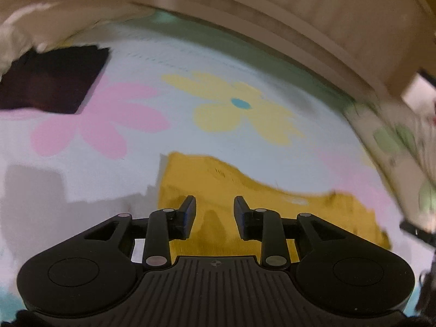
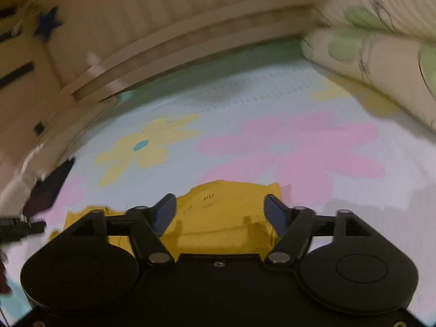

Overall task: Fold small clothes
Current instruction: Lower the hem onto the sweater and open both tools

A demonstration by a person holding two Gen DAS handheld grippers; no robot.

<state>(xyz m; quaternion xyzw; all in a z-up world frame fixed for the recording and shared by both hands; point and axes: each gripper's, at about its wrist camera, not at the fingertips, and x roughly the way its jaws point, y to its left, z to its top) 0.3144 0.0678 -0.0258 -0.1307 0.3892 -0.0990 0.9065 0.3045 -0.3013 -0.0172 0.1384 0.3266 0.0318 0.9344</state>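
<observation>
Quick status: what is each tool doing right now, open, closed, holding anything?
Left tool: open, holding nothing, over the yellow garment.
Right tool: open wide, holding nothing, over the same garment.

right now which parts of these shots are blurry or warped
Left wrist view: the yellow garment and wooden frame are smeared by motion, while the left gripper stays sharp. Right wrist view: the frame and the floral cushion are blurred; fisheye bends the bed's edge into a curve in both.

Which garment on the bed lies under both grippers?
The yellow garment, beneath both open grippers; the dark garment lies far off by the bed's edge.
</observation>
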